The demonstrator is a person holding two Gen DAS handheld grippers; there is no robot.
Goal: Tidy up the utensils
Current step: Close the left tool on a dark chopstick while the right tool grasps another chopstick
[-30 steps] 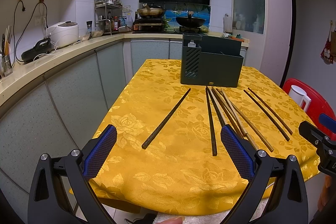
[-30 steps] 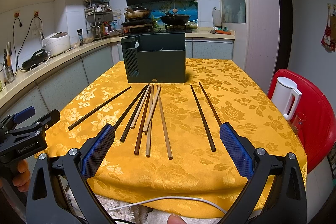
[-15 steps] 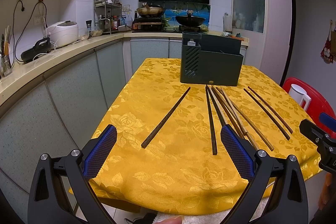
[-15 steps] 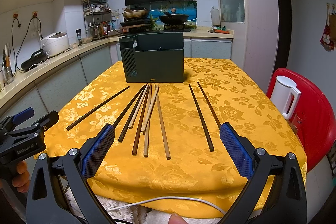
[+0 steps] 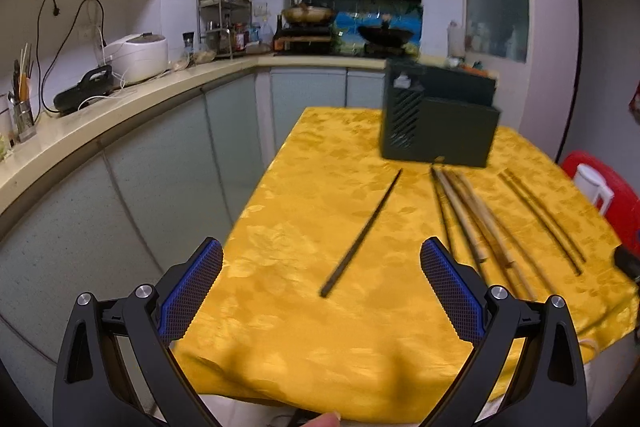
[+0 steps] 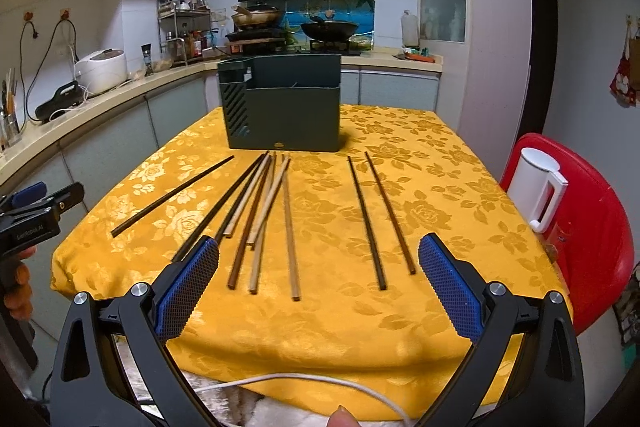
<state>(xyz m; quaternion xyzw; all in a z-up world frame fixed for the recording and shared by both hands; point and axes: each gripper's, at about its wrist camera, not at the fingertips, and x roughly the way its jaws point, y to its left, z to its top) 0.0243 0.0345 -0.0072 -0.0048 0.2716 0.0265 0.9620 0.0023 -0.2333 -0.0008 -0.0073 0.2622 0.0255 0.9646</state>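
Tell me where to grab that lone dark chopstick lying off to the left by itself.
Grip the lone dark chopstick near its close end, left gripper coming down from above, pads straddling its width. It lies flat and diagonal on the yellow tablecloth, apart from the others, so both sides look free.

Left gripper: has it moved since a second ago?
Yes. In its own blurred view, the dark holder and lone dark chopstick now sit further right, so the left gripper has swung left, toward the counter.

The left wrist view is motion-blurred: the dark green plastic utensil box [image 5: 438,131] and the bundle of pale and dark wooden chopsticks [image 5: 476,223] smear. The box's inside stays hidden in both views.
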